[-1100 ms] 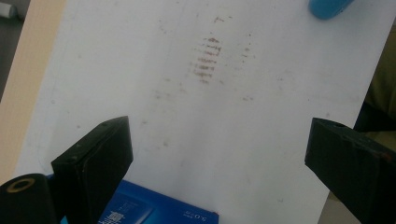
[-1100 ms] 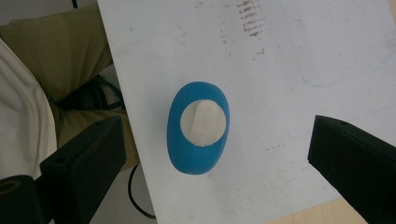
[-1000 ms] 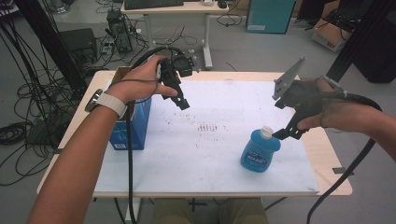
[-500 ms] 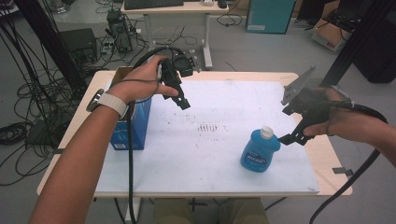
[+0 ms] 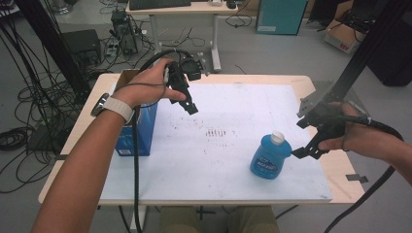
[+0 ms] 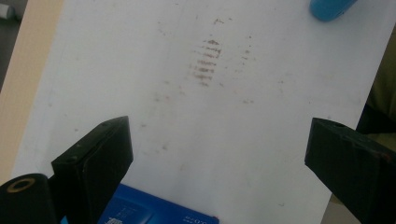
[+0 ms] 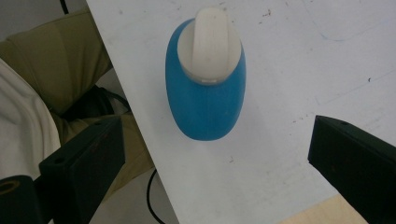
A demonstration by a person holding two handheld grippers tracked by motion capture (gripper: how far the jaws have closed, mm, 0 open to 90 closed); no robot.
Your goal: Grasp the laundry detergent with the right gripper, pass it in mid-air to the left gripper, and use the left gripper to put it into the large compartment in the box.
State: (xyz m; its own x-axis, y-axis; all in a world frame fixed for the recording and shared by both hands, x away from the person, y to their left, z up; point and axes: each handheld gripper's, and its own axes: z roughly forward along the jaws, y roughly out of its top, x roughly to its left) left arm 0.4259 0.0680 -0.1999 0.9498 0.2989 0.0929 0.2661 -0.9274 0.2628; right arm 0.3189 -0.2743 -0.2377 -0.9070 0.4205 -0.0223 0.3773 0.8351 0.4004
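Bottle (image 5: 270,156), blue with a white cap (image 5: 277,138), upright on the white sheet (image 5: 233,111) covering the bench (image 5: 324,167), toward the near right corner. Right gripper (image 5: 300,151) just beside the bottle on its right, fingers spread wide, nothing pinched; bottle (image 7: 205,79) seen from above ahead of those 2 fingers in the right gripper view, apart from both. Left gripper (image 5: 190,108) held above the sheet's far left part, well apart from the bottle, fingers spread, empty. Blue box (image 5: 141,131) standing at the sheet's left edge, below the left hand (image 5: 150,87). Faint smudges (image 6: 205,63) near the sheet's middle.
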